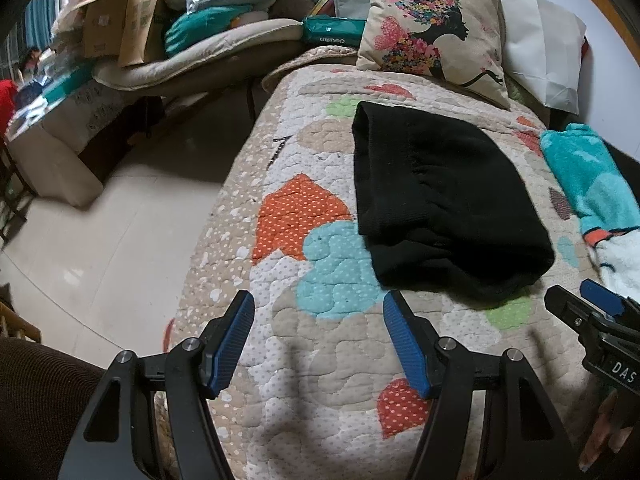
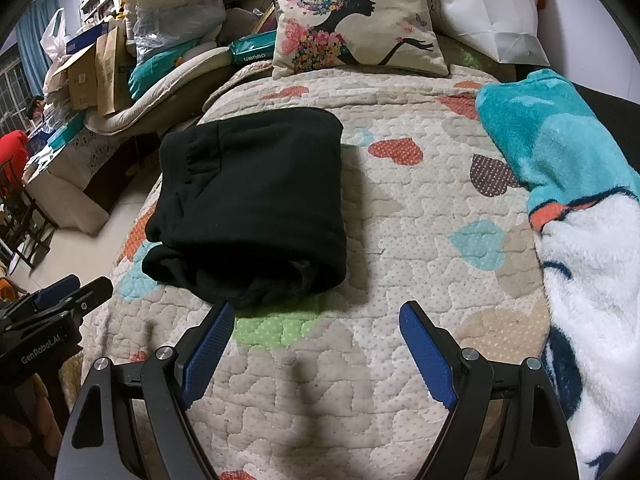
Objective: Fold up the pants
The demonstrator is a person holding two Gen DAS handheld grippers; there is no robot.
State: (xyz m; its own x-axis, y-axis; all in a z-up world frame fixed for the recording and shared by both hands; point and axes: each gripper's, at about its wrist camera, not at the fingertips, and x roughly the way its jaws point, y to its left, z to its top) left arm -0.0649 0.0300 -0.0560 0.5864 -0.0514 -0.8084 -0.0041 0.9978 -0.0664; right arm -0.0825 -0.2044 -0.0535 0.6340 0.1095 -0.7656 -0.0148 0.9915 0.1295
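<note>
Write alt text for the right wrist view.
Folded black pants lie on a heart-patterned quilt, just beyond the open, empty right tool. A teal fleece blanket lies right; a floral silhouette pillow sits behind.

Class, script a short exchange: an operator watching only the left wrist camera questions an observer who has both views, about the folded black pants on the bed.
Operator: I only glimpse the right tongs at my frame's edge. Open or shut?
Observer: The right tongs are open and empty, at the near edge of the folded black pants.
Operator: What lies further right of the pants?
Observer: A teal-and-white fleece blanket runs down the bed's right side, apart from the pants, with bare quilt between.
</note>
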